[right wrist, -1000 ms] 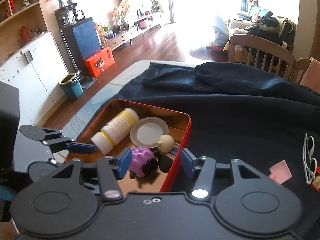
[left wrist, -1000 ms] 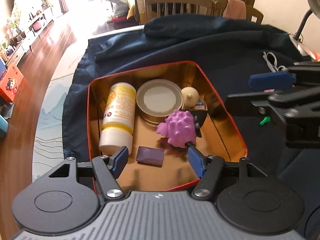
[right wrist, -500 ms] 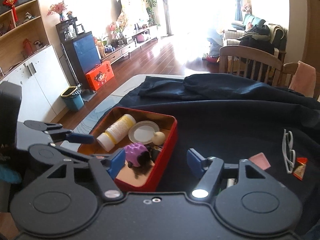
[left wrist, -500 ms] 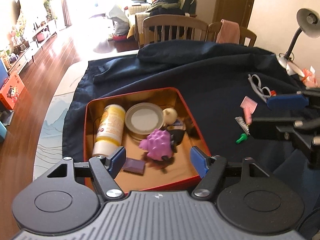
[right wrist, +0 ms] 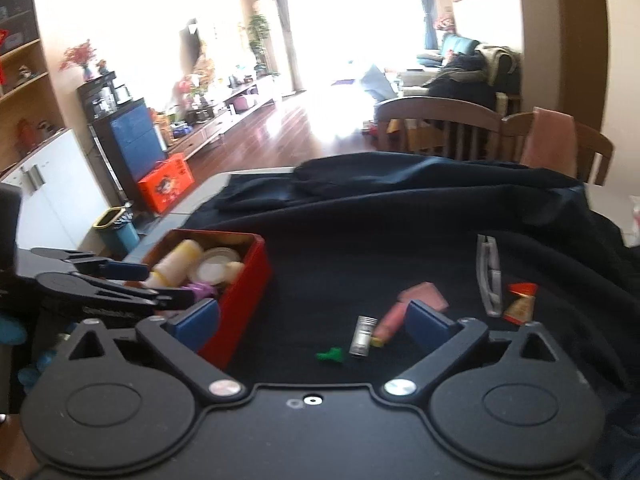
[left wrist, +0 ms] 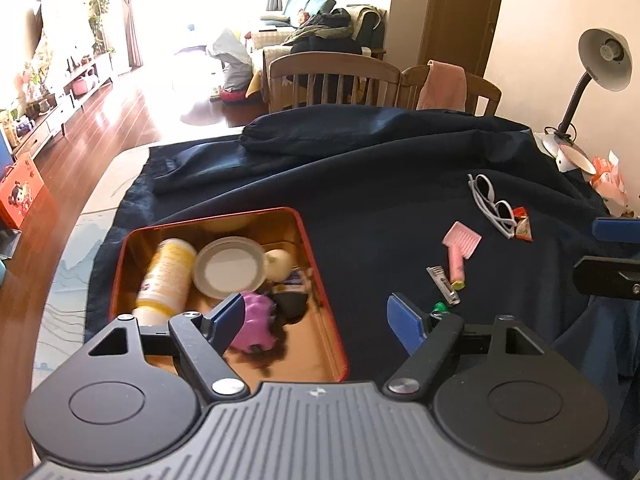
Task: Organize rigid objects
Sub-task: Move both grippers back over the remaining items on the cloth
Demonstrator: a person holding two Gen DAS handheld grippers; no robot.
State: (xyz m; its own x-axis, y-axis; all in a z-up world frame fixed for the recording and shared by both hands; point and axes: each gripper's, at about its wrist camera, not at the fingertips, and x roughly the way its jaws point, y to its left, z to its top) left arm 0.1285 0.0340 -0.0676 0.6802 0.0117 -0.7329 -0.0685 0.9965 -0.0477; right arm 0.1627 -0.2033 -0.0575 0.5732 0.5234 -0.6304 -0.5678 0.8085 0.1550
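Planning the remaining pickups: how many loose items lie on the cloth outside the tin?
5: white glasses farthest, a red sachet beside them, pink comb nearer, nail clipper by its handle, green piece nearest. The grippers may hide more.

Table w/ navy cloth [left wrist: 360, 184]: red tin [left wrist: 320, 280], comb [left wrist: 460, 244], glasses [left wrist: 490, 200].

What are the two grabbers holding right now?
Nothing. The left gripper and right gripper have both just been opening, with nothing between their pads. The purple toy lies in the tin.
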